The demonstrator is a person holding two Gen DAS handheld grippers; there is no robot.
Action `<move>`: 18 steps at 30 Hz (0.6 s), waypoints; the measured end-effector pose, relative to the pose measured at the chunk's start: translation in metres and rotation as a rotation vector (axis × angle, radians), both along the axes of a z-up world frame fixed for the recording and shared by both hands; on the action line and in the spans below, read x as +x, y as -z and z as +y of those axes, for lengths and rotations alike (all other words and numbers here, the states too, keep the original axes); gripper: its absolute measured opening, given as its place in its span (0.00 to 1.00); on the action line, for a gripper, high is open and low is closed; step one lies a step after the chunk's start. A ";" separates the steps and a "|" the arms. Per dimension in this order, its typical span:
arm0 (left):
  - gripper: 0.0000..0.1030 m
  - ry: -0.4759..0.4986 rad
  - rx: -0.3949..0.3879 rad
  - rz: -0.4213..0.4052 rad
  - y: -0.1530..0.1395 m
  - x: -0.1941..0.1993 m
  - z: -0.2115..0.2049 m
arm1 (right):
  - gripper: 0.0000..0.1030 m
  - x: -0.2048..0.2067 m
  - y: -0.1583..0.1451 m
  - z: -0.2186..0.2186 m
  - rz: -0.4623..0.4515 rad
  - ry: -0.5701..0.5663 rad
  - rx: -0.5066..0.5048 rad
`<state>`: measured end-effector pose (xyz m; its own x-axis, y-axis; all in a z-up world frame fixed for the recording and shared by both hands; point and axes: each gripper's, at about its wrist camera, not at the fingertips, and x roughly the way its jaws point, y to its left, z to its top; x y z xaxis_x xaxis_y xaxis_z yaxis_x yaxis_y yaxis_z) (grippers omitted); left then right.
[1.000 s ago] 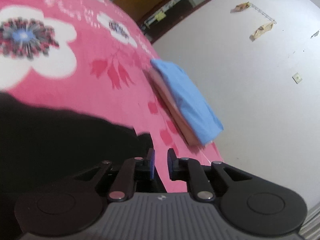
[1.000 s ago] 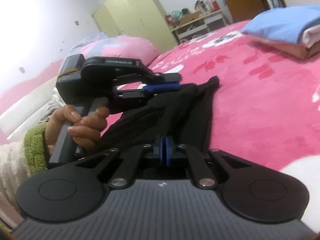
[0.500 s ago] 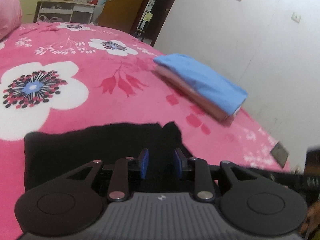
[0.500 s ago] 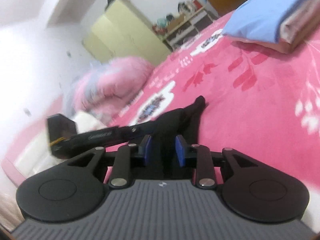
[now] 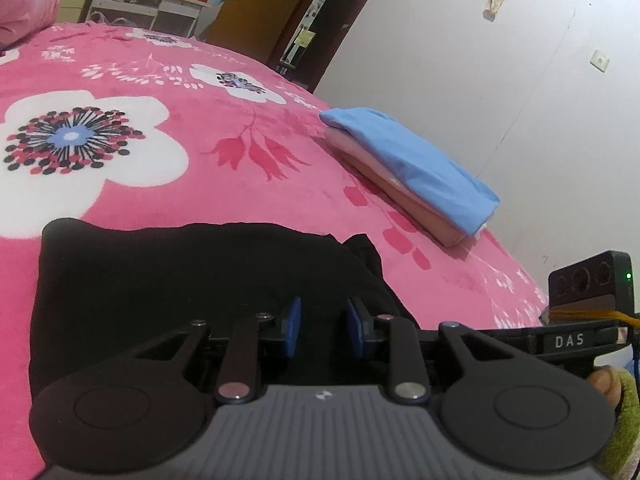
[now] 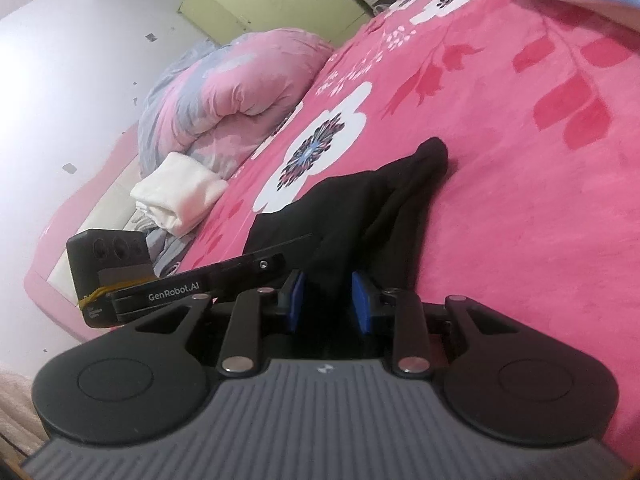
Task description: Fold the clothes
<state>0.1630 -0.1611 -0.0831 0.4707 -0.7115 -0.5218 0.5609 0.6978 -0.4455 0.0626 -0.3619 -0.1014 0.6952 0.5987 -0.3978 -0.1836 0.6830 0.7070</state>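
A: Where is the garment found?

B: The black soft-knit garment (image 5: 188, 280) is seen spread across the lower left of the left wrist view, lying on the pink floral fleece blanket (image 5: 248, 92). In the right wrist view it runs from the centre bottom up to a bunched point at mid-frame.

A: And the claws?

B: The left gripper (image 5: 323, 334) is held low over the cloth with its blue pads parted; dark fabric is seen behind the gap, but no pinch is shown. The right gripper (image 6: 327, 302) is also parted, with a ridge of the black cloth passing between its pads; its jaws are closing slightly, though the pads are not seen pressing on the cloth.

A: Which step is judged to be in hand?

B: A fold seems to have been laid down and let go; the piece looks only partly folded, since one end is still drawn into a loose point.

A: What is called for next?

B: A fresh hold on an edge or corner would be needed, probably at the bunched end, so it can be carried over the flat part. The stack of folded clothes, blue cotton on top of pale pink (image 5: 416, 172), is seen at right of centre in the left view, well apart, and is judged the likely resting place afterwards.
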 end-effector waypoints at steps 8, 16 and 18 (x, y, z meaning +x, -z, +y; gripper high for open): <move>0.26 -0.002 0.060 -0.052 -0.007 -0.007 -0.007 | 0.00 -0.016 -0.021 0.005 -0.110 0.060 -0.101; 0.29 0.025 0.235 -0.173 -0.013 -0.023 -0.030 | 0.00 -0.019 -0.027 0.045 -0.140 0.050 -0.527; 0.33 0.033 0.246 -0.186 -0.013 -0.025 -0.032 | 0.02 -0.020 -0.025 0.049 -0.137 0.047 -0.575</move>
